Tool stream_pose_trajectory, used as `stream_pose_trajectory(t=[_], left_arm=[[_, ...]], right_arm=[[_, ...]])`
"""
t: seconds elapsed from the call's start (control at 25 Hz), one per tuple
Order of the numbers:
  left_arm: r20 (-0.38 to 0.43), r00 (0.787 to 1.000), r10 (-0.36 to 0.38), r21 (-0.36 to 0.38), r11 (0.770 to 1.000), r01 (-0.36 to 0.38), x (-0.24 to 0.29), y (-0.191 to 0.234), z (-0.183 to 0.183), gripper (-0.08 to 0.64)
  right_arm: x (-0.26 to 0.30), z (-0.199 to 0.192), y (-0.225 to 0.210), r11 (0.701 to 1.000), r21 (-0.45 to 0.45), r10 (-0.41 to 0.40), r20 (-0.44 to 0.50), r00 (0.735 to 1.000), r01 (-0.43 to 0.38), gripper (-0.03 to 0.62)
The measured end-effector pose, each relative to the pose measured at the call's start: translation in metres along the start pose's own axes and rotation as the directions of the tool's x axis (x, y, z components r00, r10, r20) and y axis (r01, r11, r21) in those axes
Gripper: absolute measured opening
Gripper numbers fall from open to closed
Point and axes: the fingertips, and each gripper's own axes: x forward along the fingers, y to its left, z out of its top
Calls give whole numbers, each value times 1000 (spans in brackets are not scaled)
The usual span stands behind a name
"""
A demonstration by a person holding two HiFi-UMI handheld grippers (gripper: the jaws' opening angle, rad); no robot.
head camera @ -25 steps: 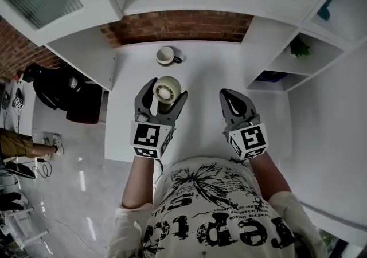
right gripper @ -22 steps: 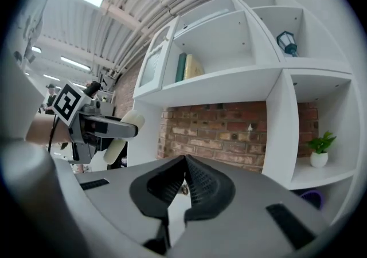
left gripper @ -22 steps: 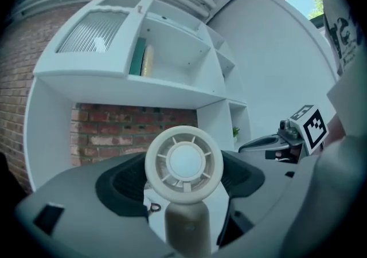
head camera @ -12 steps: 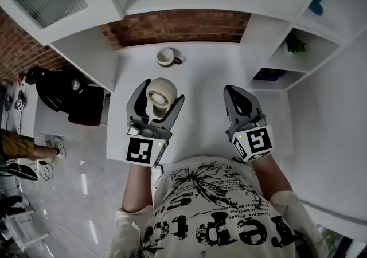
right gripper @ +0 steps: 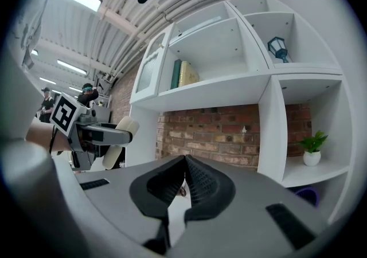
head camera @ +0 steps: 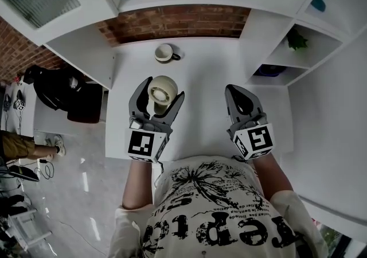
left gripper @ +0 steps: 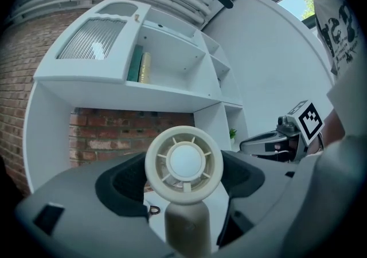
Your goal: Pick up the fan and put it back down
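A cream hand fan [head camera: 163, 88] with a round head stands between the jaws of my left gripper [head camera: 161, 97], over the white table [head camera: 206, 67]. In the left gripper view its head [left gripper: 183, 162] faces the camera. My left gripper [left gripper: 182, 194] is shut on its handle [left gripper: 186, 229]. Whether the fan's base touches the table is hidden. My right gripper [head camera: 239, 93] hovers to the right, shut with nothing in it. In the right gripper view its pads meet [right gripper: 184, 162], and the fan [right gripper: 117, 136] shows at the far left.
A white mug [head camera: 166, 53] sits at the back of the table before a brick wall. White shelving on the right holds a small plant [head camera: 296, 39] and a dark bowl [head camera: 268, 71]. A black chair [head camera: 63, 93] stands off the table's left edge.
My left gripper has tightened on the fan's handle and drawn slightly toward me, tilting with the fan in it. The right gripper has shifted only a little.
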Motion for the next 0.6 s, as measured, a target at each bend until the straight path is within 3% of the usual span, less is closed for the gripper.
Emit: stream_pose_trajectory(t=[0.28,0.6], left_arm=[[-165,986,-39,-33,999,34,36,-3,-64,385],[-372,923,-95,-111,992,57,73,-7,-158,385]], right_arm=[[12,-35,-7,998,70,14,-82,997,-8,15],[25,-76,-14,994,104,34,-168,985,-17,15]])
